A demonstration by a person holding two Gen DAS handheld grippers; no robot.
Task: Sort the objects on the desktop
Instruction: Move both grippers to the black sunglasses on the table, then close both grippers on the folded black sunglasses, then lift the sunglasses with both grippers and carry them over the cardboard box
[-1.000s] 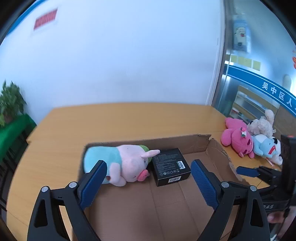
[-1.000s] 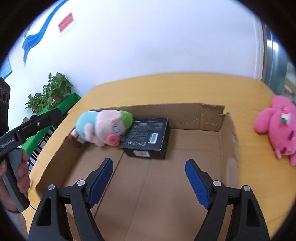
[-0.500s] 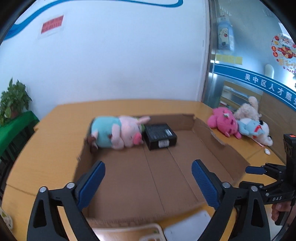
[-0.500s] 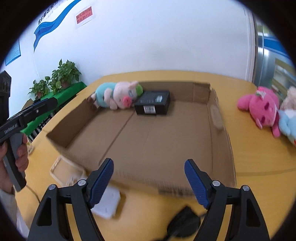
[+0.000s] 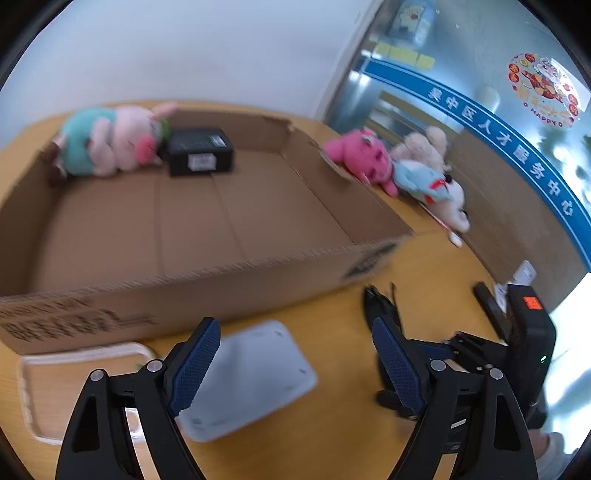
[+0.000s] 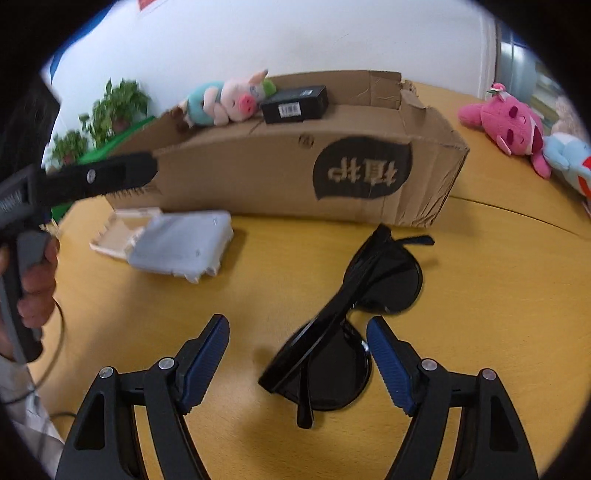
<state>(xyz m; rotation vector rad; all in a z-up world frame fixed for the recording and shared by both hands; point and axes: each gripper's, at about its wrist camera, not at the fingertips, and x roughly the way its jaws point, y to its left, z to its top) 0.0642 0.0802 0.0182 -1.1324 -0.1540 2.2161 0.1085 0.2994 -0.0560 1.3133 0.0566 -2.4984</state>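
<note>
- Stretching under everything is a yellow-wood tabletop, with a white wall behind and potted plants far left.
- Nearest, the right gripper stands released, with black sunglasses lying on the table partly between its pads, untouched.
- The left gripper hangs over a grey-white flat case; its jaws are closing, not yet pressing on it.
- A clear tray lies just left of the case.
- Beyond, the cardboard box bears a black badge with Chinese characters.
- Inside at its far end lie a pig plush and a barcoded black box, touching.
- Far right, a pink plush and other plush toys lie outside; a blue banner with white Chinese characters and a "HAPPY" sticker mark the glass.
</note>
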